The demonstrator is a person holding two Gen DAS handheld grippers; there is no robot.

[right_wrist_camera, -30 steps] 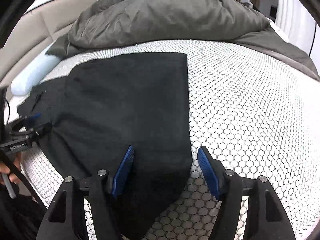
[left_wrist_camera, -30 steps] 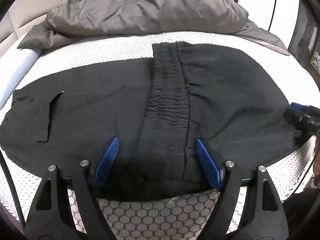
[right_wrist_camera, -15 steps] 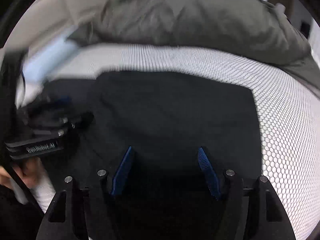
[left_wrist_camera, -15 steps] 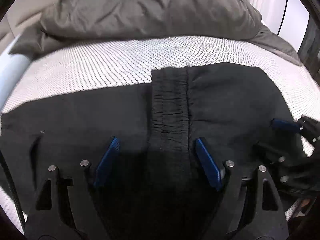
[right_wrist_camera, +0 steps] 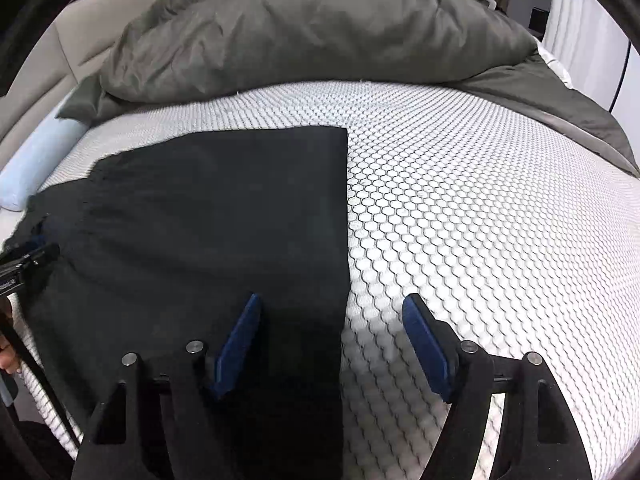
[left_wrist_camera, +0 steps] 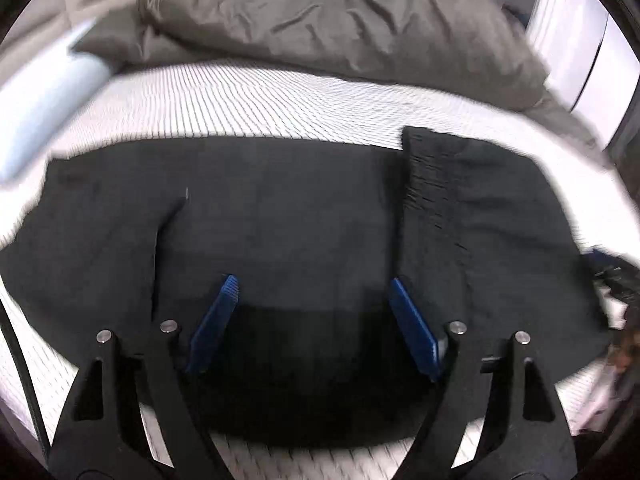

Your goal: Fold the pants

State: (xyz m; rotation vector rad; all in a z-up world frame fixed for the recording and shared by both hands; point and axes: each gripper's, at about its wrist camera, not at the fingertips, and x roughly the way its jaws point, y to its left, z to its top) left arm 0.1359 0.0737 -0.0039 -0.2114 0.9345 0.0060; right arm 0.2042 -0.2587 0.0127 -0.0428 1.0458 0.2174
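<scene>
Left wrist view is showing black pants (left_wrist_camera: 304,224) lying flat across the white honeycomb mattress (left_wrist_camera: 248,100), long axis running left-right across the frame. Elastic waistband (left_wrist_camera: 430,208) is sitting right of centre, running away from the camera, with cloth already doubled over it; pocket slit (left_wrist_camera: 168,220) is showing on the left part.

Left gripper (left_wrist_camera: 312,312) is hovering over the near edge of the pants, jaws standing apart with nothing pinched, cloth lying below and between the blue pads (left_wrist_camera: 214,324). Waistband is lying just beside the right-hand pad, slightly outside the gap. Gripper is pointing steeply down and forward. View is motion-blurred, so contact with the cloth is unclear.

Right wrist view is showing the straight folded edge (right_wrist_camera: 346,220) of the pants running away from the camera, passing between the pads of the right gripper (right_wrist_camera: 332,340). Its jaws have just been opening and are standing apart; left pad is sitting over black cloth, right pad over bare mattress. Nothing clamped. Also tilted steeply down.

Left gripper (right_wrist_camera: 28,260) is peeking in at the far left of the right view, over the other end of the pants, so the two hands are bracketing the garment along its length. Right hand looks nearer to that free folded edge; next fold likely turns on grabbing there.

Grey duvet (right_wrist_camera: 304,28) is bunched at the far side, well apart from the pants.
</scene>
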